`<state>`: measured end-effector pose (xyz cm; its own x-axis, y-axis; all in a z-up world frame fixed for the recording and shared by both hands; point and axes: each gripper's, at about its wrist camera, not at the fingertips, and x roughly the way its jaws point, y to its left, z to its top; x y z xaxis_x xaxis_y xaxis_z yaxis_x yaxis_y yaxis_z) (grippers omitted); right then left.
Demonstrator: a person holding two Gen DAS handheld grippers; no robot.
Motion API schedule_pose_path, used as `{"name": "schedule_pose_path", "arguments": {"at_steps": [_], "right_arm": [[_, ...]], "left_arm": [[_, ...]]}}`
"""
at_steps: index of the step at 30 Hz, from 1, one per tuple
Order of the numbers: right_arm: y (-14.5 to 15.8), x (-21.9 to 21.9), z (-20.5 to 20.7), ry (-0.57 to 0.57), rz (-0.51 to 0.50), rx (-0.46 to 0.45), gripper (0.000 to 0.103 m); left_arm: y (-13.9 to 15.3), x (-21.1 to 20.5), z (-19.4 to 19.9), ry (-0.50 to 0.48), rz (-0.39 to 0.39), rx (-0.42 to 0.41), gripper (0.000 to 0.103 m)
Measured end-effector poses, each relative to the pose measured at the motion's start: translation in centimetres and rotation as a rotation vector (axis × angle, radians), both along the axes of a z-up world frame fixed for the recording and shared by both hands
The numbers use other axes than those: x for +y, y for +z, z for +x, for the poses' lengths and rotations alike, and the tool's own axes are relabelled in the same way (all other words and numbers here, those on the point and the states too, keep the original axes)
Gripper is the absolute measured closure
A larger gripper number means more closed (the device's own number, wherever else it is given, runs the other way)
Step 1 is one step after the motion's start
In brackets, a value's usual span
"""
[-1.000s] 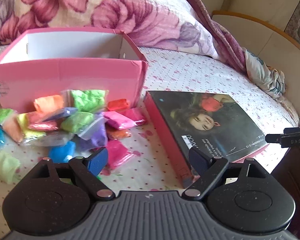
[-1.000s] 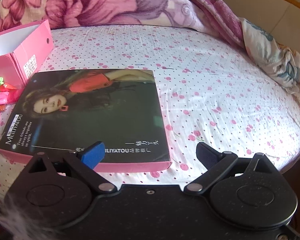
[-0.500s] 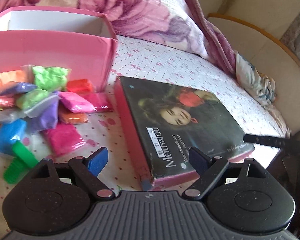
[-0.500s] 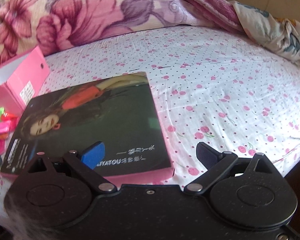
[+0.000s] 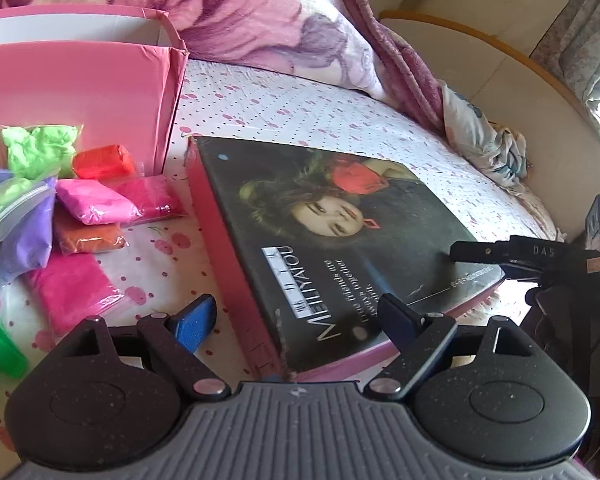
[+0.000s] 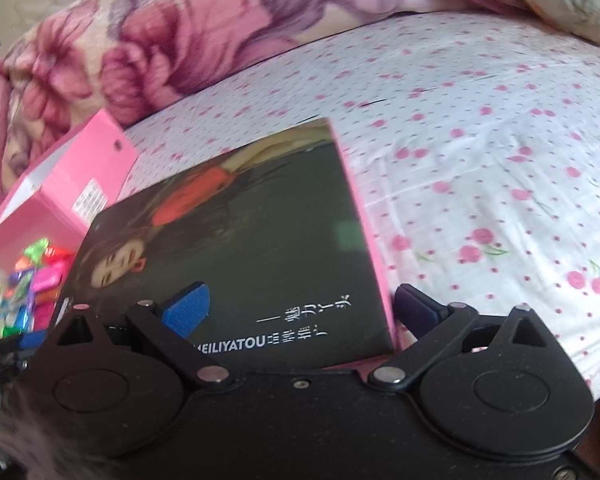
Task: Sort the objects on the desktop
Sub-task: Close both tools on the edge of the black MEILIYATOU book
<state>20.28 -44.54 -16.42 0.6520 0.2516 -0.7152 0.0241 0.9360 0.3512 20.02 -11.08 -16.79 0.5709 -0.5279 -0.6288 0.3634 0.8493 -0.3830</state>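
The flat box lid (image 5: 340, 240) with the portrait lies on the bed beside the pink box (image 5: 80, 92), likely light, stiff cardboard, best gripped at its rims, where both the left claw (image 5: 296, 316) and right claw (image 6: 300, 306) stand apart.

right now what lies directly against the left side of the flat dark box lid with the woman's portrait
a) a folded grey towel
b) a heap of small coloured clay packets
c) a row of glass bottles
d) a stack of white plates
b: in the left wrist view the heap of small coloured clay packets sits beside the left edge of the flat dark box lid with the woman's portrait, in front of the open pink cardboard box.
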Motion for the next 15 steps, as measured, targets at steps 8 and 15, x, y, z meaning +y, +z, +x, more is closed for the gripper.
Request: {"name": "schedule_pose_path", "arguments": {"at_steps": [8, 15], "right_arm": [[1.6, 1.5, -1.3, 0.079, -0.025, 0.003, 0.001], [4.0, 0.5, -4.0, 0.093, -0.059, -0.024, 0.001]], "left_arm": [[0.8, 0.4, -0.1, -0.016, -0.003, 0.002, 0.015], [2.5, 0.1, -1.0, -0.075, -0.006, -0.030, 0.015]]}}
